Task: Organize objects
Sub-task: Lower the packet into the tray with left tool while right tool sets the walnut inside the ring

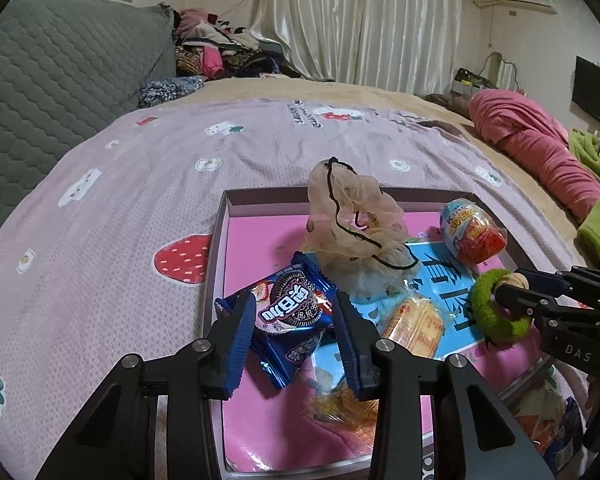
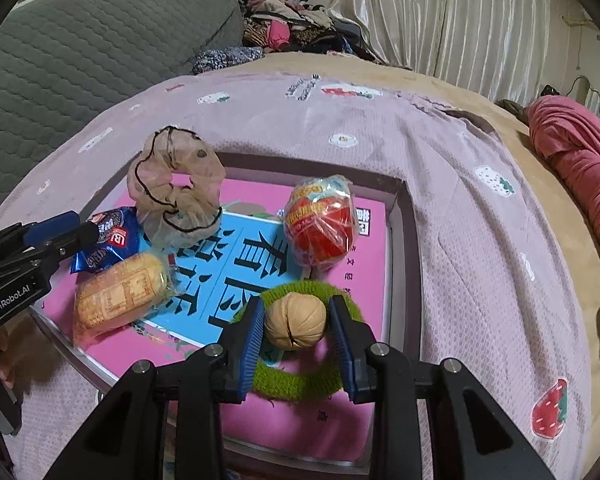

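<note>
Most items already lie in the shallow box [image 1: 220,240] on the bed [image 1: 140,184]: a sheer scrunchie [image 1: 352,220], a wrapped toy egg [image 1: 472,232] and a yellow snack pack [image 1: 414,322]. The left gripper [image 1: 292,312] has its fingers closed on the blue Oreo packet [image 1: 292,312], low over the box. The right gripper [image 2: 298,320] grips a walnut [image 2: 296,320] between narrow fingers, just above the green hair tie [image 2: 300,384]. Both still need setting down.

Walnut [image 2: 296,320] between jaws, green scrunchie [image 2: 300,384] beneath

Grey quilted cushion [image 1: 60,72], curtains [image 1: 360,20] — pink blanket [image 1: 540,148].
</note>
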Tool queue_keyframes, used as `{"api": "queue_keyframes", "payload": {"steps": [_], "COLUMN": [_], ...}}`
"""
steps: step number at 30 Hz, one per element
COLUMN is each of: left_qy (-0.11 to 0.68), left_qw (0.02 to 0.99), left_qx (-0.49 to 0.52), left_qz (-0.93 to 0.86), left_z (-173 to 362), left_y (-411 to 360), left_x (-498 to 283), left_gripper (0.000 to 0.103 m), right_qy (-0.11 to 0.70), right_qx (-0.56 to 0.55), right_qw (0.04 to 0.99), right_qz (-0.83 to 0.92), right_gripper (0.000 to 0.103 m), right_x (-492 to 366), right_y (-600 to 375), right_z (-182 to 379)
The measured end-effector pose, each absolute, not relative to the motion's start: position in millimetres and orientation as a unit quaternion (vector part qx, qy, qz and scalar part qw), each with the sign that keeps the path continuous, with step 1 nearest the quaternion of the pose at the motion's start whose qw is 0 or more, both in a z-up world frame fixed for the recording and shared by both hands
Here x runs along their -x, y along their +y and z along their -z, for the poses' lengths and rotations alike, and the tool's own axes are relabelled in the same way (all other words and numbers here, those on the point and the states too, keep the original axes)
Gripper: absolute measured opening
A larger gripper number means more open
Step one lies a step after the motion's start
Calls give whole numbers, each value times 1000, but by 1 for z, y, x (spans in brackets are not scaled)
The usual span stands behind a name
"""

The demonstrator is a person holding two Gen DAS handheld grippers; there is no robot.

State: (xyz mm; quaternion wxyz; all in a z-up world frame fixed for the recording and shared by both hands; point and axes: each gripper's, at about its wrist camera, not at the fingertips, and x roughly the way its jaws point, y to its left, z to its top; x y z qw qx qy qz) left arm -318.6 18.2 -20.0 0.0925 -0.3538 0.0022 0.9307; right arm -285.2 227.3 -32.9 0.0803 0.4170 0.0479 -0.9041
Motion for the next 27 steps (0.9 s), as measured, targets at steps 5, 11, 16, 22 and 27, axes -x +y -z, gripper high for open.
{"api": "queue_keyframes", "payload": {"steps": [5, 11, 16, 22, 27], "left_qy": [2, 4, 5, 5, 6], "left_qw": [92, 93, 92, 93, 91], "left_qx": [357, 361, 365, 367, 369], "left_qz": [-929, -928, -926, -926, -925], "left_z": [21, 24, 26, 28, 28], "left_y": [18, 19, 20, 20, 20], "left_x": [319, 320, 322, 322, 322], "left_gripper": [41, 41, 41, 41, 41], "right_qy": [47, 48, 47, 46, 44], "right_qx": [-428, -433, -434, -434, -428], "right_qw": [80, 79, 79, 78, 79], "right_qz": [899, 897, 896, 896, 899], "right_gripper": [34, 34, 34, 35, 41], "right_x": [286, 287, 286, 286, 285], "right_y": [228, 229, 229, 230, 230], "right_z": [37, 39, 39, 40, 36]}}
